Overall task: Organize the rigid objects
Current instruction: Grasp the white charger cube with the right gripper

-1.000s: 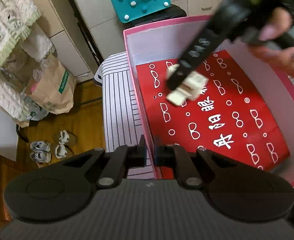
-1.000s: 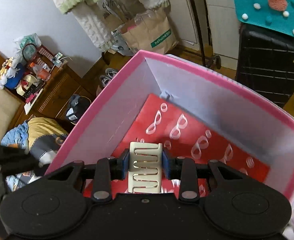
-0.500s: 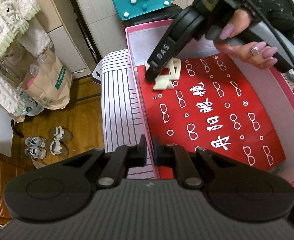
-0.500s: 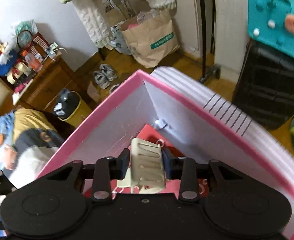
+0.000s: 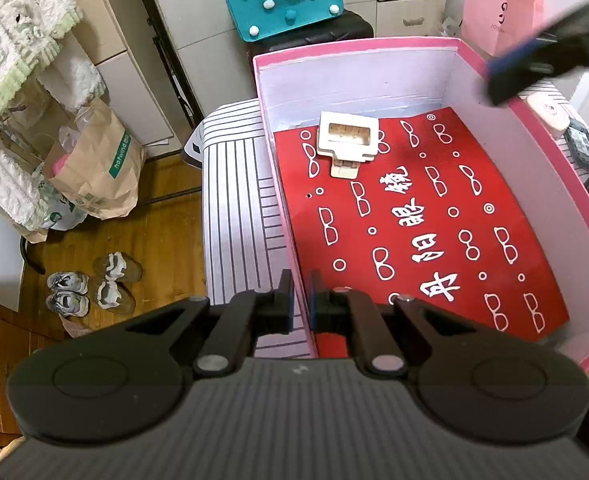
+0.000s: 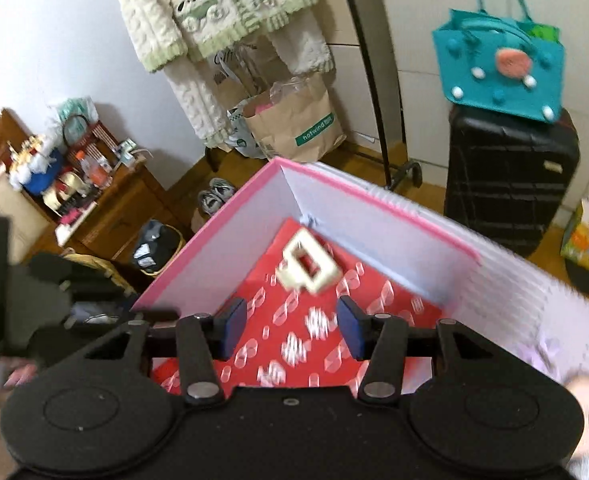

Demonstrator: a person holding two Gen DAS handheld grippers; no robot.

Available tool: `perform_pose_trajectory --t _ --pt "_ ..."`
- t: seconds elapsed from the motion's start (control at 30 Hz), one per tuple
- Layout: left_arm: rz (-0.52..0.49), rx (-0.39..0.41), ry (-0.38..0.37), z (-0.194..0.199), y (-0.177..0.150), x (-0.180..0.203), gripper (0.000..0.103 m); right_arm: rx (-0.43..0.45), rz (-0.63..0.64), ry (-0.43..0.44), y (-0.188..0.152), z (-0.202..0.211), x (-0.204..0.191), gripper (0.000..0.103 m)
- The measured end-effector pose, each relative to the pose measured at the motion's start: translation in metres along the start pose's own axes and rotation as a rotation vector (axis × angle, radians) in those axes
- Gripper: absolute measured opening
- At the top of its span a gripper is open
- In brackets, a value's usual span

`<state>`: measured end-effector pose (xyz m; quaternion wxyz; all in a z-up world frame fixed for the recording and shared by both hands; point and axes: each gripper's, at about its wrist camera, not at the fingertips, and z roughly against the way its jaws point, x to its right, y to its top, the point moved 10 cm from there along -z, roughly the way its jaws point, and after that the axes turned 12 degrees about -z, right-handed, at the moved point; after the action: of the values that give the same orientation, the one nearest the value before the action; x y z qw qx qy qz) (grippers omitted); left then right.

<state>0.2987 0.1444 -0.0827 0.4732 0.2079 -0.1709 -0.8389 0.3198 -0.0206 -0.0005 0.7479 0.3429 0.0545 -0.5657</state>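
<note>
Apparently free, cream clip [image 5: 348,142] lies beside pink box [image 5: 374,46] wall, right tool [image 6: 292,330] agape.

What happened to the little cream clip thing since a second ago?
The right gripper let go of the cream plastic hair clip, opened, and pulled back up and away. The clip now lies on the red patterned paper near the far corner of the pink cardboard box. The left gripper stayed shut on the box's near wall.

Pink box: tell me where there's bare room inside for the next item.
The red liner is bare from the cream clip in the far left corner down to the near wall. The left gripper clamps the pink box wall there.
</note>
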Motion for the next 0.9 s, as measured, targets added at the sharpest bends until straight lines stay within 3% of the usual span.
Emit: perform_pose_trajectory --t 0.2,0.37,0.43,0.53,0.63,0.9 --pt "-0.002 -0.001 0.014 0.001 0.000 -0.001 0.006 0.096 -0.015 -0.042 -0.033 0.044 0.029 0.056" --pt "0.002 0.003 0.029 0.000 0.000 0.000 0.005 0.162 -0.011 -0.133 -0.065 0.048 0.069 0.056" --pt "-0.015 0.014 0.044 0.001 0.000 0.002 0.005 0.173 0.010 -0.178 -0.080 0.043 0.083 0.056" --pt "-0.023 0.035 0.072 0.003 -0.001 0.004 0.005 0.143 0.001 -0.162 -0.105 0.030 0.092 0.056" --pt "-0.002 0.044 0.077 0.005 -0.002 0.003 0.005 0.152 0.017 -0.172 -0.121 0.020 0.100 0.063" --pt "0.026 0.043 0.086 0.004 -0.002 0.002 0.004 0.138 0.234 -0.198 -0.143 -0.011 0.094 0.063"
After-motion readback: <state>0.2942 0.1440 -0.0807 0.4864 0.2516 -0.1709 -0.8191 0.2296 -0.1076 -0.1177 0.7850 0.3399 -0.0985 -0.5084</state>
